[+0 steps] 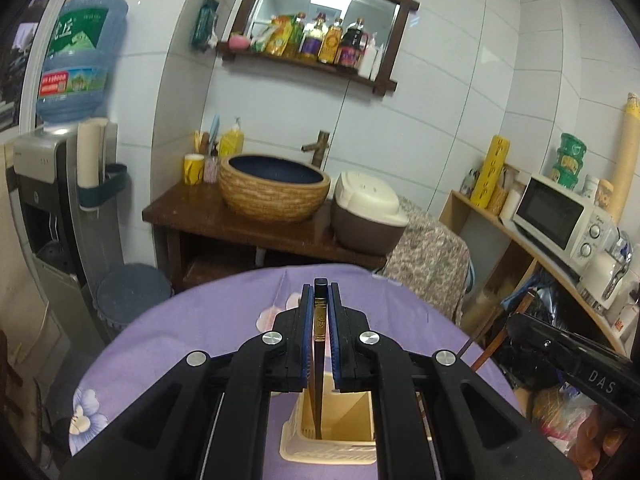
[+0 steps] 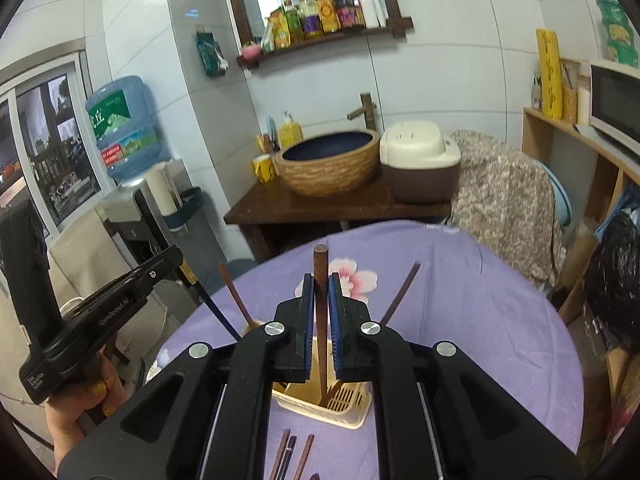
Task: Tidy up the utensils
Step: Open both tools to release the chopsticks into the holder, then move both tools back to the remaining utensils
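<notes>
My left gripper (image 1: 320,300) is shut on a black chopstick (image 1: 319,344) with a gold band, held upright with its tip inside the cream utensil holder (image 1: 328,446). My right gripper (image 2: 320,292) is shut on a brown wooden chopstick (image 2: 321,320), upright, its tip down in the same holder (image 2: 320,410). Two more brown sticks (image 2: 236,296) lean out of the holder. The left gripper body (image 2: 100,312) shows at the left of the right wrist view. Several loose chopsticks (image 2: 292,458) lie on the purple cloth in front of the holder.
The round table has a purple flowered cloth (image 2: 480,320). Behind it stand a wooden counter with a woven basin (image 1: 276,192) and a rice cooker (image 1: 366,212). A water dispenser (image 1: 60,184) is at the left, and a shelf with a microwave (image 1: 560,216) at the right.
</notes>
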### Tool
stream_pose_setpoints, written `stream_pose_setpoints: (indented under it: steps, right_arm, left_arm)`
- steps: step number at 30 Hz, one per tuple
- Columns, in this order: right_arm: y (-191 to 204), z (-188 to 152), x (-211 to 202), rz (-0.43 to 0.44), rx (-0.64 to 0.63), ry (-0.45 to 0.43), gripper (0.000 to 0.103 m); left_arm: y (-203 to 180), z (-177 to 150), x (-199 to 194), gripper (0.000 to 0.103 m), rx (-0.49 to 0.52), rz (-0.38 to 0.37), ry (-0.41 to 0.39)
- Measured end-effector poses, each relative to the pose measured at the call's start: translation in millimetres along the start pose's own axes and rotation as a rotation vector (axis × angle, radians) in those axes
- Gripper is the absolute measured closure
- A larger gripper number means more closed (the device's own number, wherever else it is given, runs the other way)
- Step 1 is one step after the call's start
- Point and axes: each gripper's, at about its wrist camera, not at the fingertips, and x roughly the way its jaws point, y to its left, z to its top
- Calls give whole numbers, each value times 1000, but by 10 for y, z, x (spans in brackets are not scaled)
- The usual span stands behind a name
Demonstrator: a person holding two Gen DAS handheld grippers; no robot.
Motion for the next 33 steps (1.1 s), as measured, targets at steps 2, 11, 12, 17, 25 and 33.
stream_pose_setpoints:
  steps: [2, 11, 12, 17, 25, 33]
  right_arm:
    - [-13, -73, 87, 0, -1, 22, 95]
    - [-122, -144, 212, -14, 16, -1, 93]
    - [-123, -159, 219, -12, 12, -2, 85]
    - [-174, -278, 109, -29, 34, -73, 43]
    - [-267, -646, -121, -105, 16, -115, 32]
    - [-325, -1350, -218, -156, -20, -28, 32]
  left_arm:
    - [37, -66, 70, 95, -13, -1, 24]
    - [45, -222, 203, 86, -29, 0, 50]
    - [45, -231, 203, 69, -36, -9, 55]
    - [15, -337, 41, 42, -8, -18, 28]
    - [124, -781, -358, 16, 50, 21, 26]
    - [367, -1436, -462, 15, 75, 85, 150]
